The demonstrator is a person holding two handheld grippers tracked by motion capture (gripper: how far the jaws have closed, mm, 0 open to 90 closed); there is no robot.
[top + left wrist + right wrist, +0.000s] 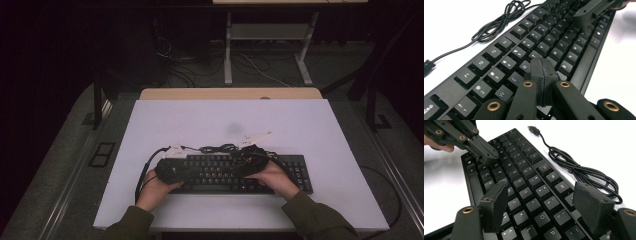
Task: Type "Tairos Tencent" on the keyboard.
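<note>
White table (310, 125), black keyboard (220, 172), white-lettered keys, coiled cable (220, 148) behind.

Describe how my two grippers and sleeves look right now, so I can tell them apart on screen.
Both are black two-jaw grippers with brass-coloured pivot bushings. The left gripper has flat black pads; the right gripper has broad dark slab-shaped pads. In the high view each carries a pale three-cornered plate, and a black cable trails from the left one. Both sleeves are olive green.
</note>
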